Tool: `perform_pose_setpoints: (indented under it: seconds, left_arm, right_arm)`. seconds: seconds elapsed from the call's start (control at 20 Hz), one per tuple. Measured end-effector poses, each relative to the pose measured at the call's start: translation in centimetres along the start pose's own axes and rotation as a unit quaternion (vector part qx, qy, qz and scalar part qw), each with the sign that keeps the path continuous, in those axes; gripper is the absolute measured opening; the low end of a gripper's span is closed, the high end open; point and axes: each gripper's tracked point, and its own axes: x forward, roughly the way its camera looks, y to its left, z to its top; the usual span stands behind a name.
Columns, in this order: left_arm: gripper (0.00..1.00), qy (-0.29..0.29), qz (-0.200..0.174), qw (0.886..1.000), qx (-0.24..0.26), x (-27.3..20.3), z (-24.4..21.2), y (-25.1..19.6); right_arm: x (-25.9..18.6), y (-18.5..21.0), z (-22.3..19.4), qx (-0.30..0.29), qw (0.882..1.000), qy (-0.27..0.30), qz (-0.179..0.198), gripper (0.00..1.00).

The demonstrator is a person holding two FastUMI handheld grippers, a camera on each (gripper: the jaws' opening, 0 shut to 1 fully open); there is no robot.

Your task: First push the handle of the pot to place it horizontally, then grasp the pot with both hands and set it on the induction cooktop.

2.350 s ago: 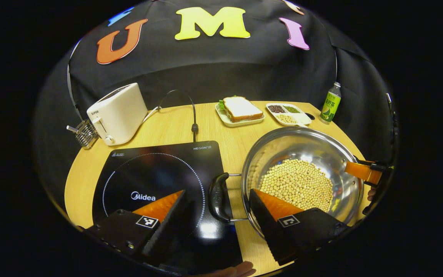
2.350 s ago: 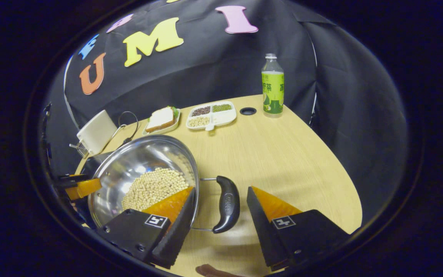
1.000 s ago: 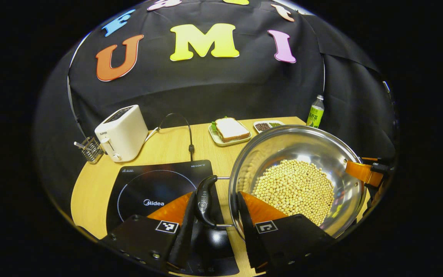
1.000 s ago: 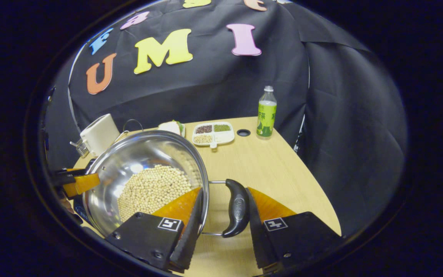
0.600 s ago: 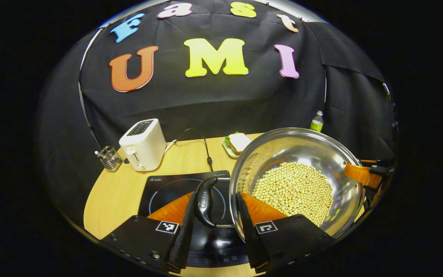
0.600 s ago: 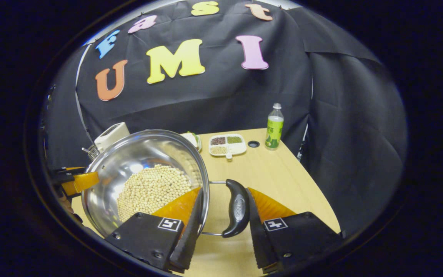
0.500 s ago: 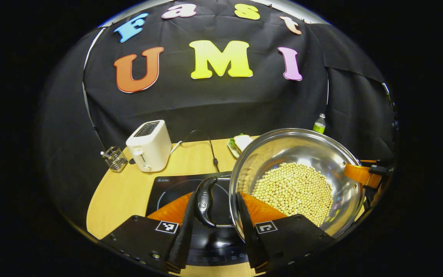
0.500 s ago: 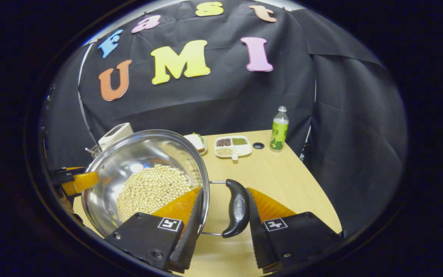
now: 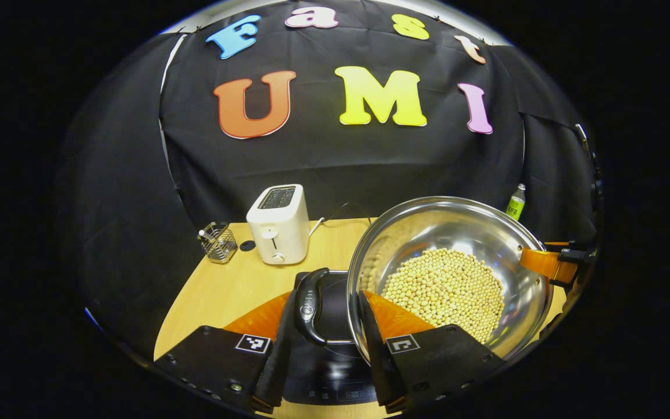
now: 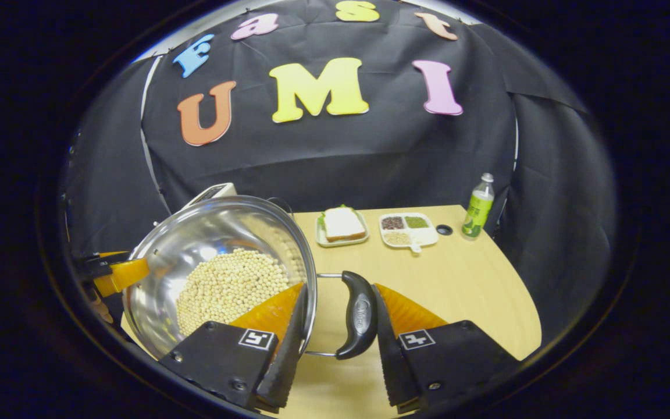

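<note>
**Pot held at both handles above the cooktop's edge**

The wooden table (image 10: pixel 463 291) is the widest thing in sight; in the right gripper view its right half lies bare up to the curved edge, with open room between the pot and the far row of dishes. The steel pot (image 9: pixel 457 233), heaped with pale beans (image 9: pixel 445 291), is off the table surface and carried between the two grippers. Its rim overlaps the right part of the black induction cooktop (image 9: pixel 326 372) in the left gripper view — whether the base touches the glass cannot be told.

The left gripper (image 9: pixel 323 331) is narrowed around the pot's left handle (image 9: pixel 309 305), one finger pressing the handle's outer side, the other against the pot wall. The right gripper (image 10: pixel 338 323) clasps the right handle (image 10: pixel 358 314) the same way, handle and rim pinched between its fingers.

Behind the cooktop stands a white toaster (image 9: pixel 278 231), with a small wire rack (image 9: pixel 217 241) just beside it near the table's left edge. Along the far edge sit a sandwich plate (image 10: pixel 342 228), a divided dish (image 10: pixel 407 230) and a green bottle (image 10: pixel 478 206) — all well apart from the pot.
</note>
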Motion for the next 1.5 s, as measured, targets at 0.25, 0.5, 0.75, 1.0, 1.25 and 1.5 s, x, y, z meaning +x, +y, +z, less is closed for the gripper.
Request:
perform_pose_setpoints:
  seconds: [0.25,0.5,0.75,1.0,1.25,1.5]
  left_arm:
    - [0.57,0.005,0.018,1.0,-0.018,2.8,-1.9,4.0]
    - [0.58,0.026,0.028,0.998,-0.043,5.7,-4.3,6.2]
    - [0.58,0.038,0.021,0.998,-0.035,8.4,-6.1,6.6]
    - [0.58,0.025,0.023,0.999,-0.03,8.9,-6.3,6.8]
    - [0.58,0.018,0.027,0.999,-0.032,8.4,-6.3,6.7]
    - [0.58,0.011,0.02,0.999,-0.042,8.4,-6.4,6.8]
  right_arm:
    - [4.1,4.1,-0.5,-0.019,1.0,0.002,0.01,0.64]
    - [8.2,6.3,-2.1,-0.028,0.999,0.016,0.014,0.64]
    - [10.7,6.3,-4.1,-0.033,0.999,0.031,0.009,0.63]
    - [11.4,6.2,-4.6,-0.011,1.0,0.022,0.017,0.63]
    - [11.8,6.4,-4.8,-0.021,0.999,0.021,0.019,0.63]
    - [11.8,6.4,-4.7,-0.014,1.0,0.018,0.021,0.63]
